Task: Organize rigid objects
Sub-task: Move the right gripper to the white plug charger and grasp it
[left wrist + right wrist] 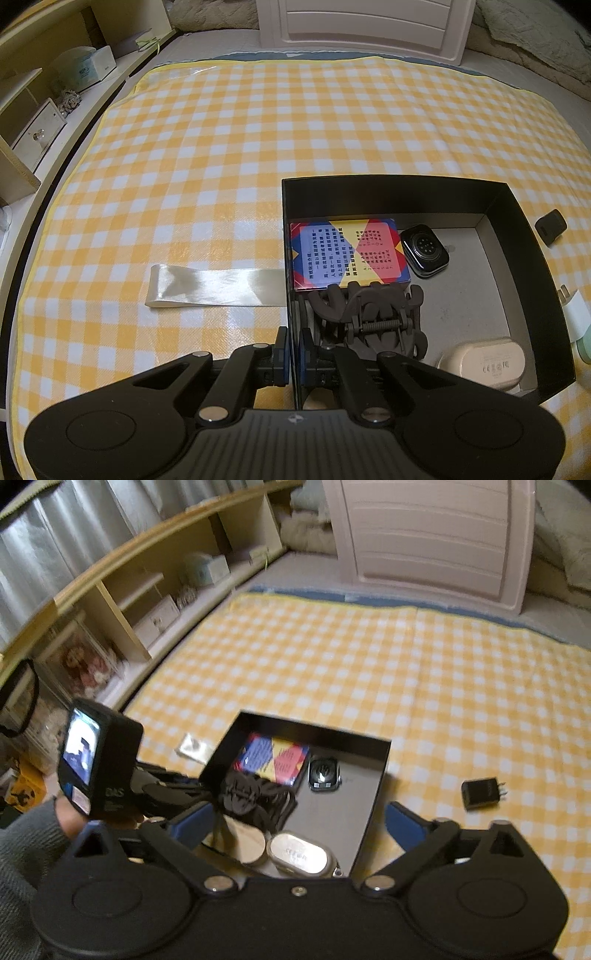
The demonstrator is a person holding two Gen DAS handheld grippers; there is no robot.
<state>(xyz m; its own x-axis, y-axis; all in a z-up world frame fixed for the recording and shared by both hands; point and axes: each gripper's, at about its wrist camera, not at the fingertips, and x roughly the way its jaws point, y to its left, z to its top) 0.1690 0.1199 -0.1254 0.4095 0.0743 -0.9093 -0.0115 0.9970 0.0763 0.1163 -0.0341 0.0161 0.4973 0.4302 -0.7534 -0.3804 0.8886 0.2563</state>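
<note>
A black open box (513, 229) lies on the yellow checked cloth; it also shows in the right wrist view (314, 731). Inside lie a colourful card box (347, 254), a black smartwatch body (424, 251), a black hair claw clip (369, 317) and a beige earbud case (484, 363). My left gripper (293, 350) is shut on the box's left wall. My right gripper (295, 823) is open and empty above the box's near end. A black charger plug (480, 794) lies on the cloth right of the box.
A cream ribbon (214, 286) lies left of the box. A white plug (576, 310) sits at the box's right. Wooden shelves (122, 602) run along the left, a white headboard (432, 539) at the back.
</note>
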